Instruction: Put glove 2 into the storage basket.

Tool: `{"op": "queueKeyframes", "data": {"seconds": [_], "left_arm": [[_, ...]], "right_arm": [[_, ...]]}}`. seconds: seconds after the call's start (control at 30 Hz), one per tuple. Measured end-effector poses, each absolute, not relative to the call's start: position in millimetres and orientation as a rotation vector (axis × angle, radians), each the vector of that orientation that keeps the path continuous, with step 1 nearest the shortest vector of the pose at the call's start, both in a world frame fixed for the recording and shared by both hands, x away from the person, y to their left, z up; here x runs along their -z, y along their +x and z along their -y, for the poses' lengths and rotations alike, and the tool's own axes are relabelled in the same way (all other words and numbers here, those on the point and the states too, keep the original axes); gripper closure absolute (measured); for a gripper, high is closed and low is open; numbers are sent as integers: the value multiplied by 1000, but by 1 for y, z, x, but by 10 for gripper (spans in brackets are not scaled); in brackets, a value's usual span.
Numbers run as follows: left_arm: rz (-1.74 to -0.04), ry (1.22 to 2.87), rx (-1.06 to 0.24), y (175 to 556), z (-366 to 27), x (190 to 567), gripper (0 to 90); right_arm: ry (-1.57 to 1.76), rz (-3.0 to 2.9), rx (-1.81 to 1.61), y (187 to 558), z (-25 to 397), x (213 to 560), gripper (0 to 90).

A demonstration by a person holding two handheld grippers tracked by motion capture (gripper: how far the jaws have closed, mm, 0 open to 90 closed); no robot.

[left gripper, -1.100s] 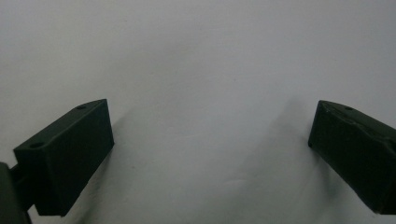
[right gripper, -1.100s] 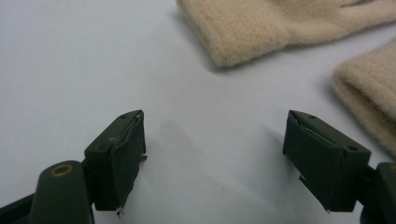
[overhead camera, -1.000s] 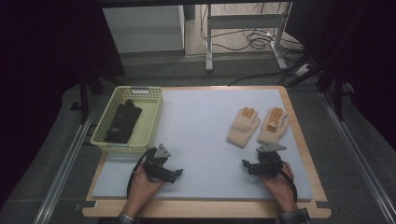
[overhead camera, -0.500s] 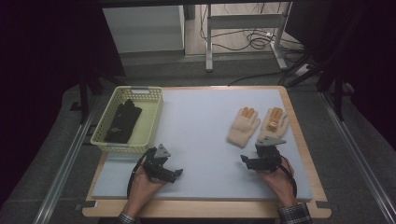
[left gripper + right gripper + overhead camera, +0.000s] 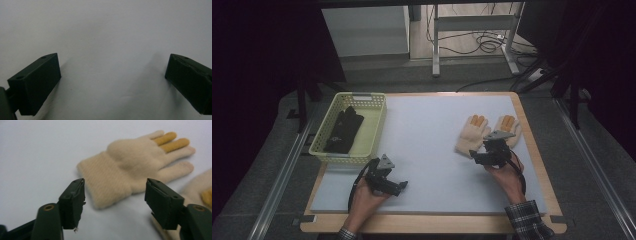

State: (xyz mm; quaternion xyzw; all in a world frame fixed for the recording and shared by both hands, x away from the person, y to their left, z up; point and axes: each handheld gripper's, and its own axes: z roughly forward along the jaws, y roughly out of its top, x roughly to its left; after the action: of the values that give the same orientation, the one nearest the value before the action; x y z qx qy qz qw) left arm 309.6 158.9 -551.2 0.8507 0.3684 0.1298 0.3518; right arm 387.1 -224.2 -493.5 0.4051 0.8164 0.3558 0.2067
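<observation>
- Right tool (image 5: 115,195) hangs with jaws spread wide, just short of the cuff of the cream glove (image 5: 132,162) lying flat on the table (image 5: 427,130).
- Second glove (image 5: 507,127) lies just beside it.
- Left tool (image 5: 387,181) gapes wide too, over bare table near the yellow basket (image 5: 374,130).

Lying side by side near the right edge of the tabletop (image 5: 437,130), about midway along it: two gloves, the left glove (image 5: 471,135) just beside the right glove (image 5: 508,127), fingers pointing toward the far edge. Sitting at the left edge, toward the far corner: a basket (image 5: 374,131) holding a dark garment (image 5: 343,130). Hovering just before the gloves' cuffs: the right gripper (image 5: 477,156). Resting near the front edge, left of centre, before the basket: the left gripper (image 5: 398,186)
</observation>
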Motion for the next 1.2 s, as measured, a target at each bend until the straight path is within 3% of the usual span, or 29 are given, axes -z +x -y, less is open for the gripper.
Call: {"op": "queueKeyframes", "data": {"seconds": [0.17, 0.3, 0.53, 0.7, 0.9, 1.1, 1.13, 1.2], "left_arm": [[-953, 2201, -336, 310, -159, 551, 0], [-953, 2201, -336, 310, -159, 551, 0], [-953, 2201, -336, 310, -159, 551, 0], [-954, 2200, -337, 310, -159, 551, 0], [-953, 2200, -337, 310, -159, 551, 0], [-954, 2199, -336, 310, -159, 551, 0], [-954, 2199, -336, 310, -159, 551, 0], [-955, 2199, -336, 310, -159, 551, 0]], "right_arm": [[1128, -2269, -953, 409, 219, 493, 443], [1157, -2255, -954, 429, 217, 493, 456], [1200, -2245, -951, 459, 213, 505, 301], [1201, -2300, -918, 473, 209, 518, 260], [1177, -2325, -887, 471, 200, 520, 543], [1144, -2328, -896, 465, 198, 516, 623], [1133, -2324, -910, 463, 199, 513, 688], [1118, -2314, -969, 458, 200, 505, 727]]}}
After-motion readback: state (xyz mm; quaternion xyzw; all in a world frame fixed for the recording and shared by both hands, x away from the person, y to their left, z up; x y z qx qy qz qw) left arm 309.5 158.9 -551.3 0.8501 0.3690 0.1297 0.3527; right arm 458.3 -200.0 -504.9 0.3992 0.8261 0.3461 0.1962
